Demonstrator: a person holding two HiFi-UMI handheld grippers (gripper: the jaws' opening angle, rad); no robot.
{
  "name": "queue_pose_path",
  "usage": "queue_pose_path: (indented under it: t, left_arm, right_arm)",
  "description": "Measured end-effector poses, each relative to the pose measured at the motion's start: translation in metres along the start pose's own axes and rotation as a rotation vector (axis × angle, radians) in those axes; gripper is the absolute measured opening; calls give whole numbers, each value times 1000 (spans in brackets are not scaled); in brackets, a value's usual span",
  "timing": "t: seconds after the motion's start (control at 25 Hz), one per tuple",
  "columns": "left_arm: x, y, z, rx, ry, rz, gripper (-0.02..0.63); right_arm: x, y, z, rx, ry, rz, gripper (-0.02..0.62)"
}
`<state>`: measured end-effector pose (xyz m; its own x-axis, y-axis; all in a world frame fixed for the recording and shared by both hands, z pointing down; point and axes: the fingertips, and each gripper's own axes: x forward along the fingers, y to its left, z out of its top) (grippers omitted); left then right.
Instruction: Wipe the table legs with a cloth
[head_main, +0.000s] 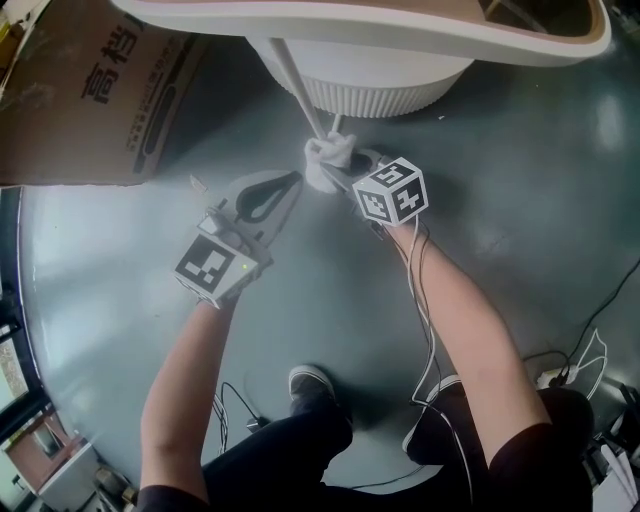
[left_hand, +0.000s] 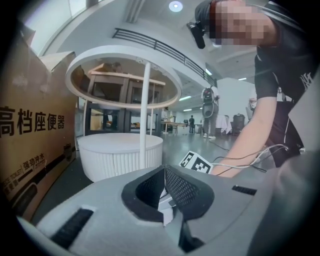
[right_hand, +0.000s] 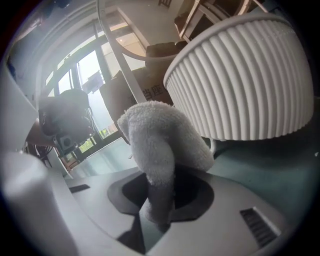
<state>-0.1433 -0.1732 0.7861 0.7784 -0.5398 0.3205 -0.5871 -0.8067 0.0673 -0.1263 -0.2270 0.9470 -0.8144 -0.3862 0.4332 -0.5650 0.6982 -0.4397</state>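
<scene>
The scene was a large open hall, seemingly a workspace: glossy grey floor (head_main: 540, 150), high ceiling with a round light (left_hand: 175, 6), a railed gallery (left_hand: 150, 42). A printed cardboard box (head_main: 90, 90) and loose cables (head_main: 590, 362) lay about; people (left_hand: 191, 122) stood far off.

— What is everything standing on?
— A glossy grey-green floor (head_main: 540, 180) that reflects the light.
— And directly on it?
— The table's ribbed white base (head_main: 370, 85), which is round, on the far side. Near it to the left is a brown cardboard box (head_main: 90, 90) printed with Chinese characters.
— Anything closer in?
— The person's dark shoe (head_main: 312, 382) and, just beside it, a second shoe (head_main: 432, 410). To their right, thin cables (head_main: 575, 360) trail over the floor by a white power strip (head_main: 556, 377).
</scene>
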Motion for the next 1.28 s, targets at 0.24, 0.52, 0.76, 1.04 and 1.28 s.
queue_pose_path:
  t: [0.24,0.52,0.76,1.04,1.28]
  left_arm:
    - [0,6,-12,-40,5,17,6]
    - [-15,3,27,-198,-88,102,6]
    - [-56,-39,74,-318,-31,157,6]
    - [-131,-116,186,-454,12,149,5]
    - [-201,-190,322,-505,26,128,5]
  right_arm:
    - [-18,22,8,4,15,50,87]
    - [-88,78,61,7,-15,193,87]
    - [-163,150,97,-44,64,168,87]
    - [-271,241,174,4,58,127,87]
    - [-407,331,286,24,-17,108,86]
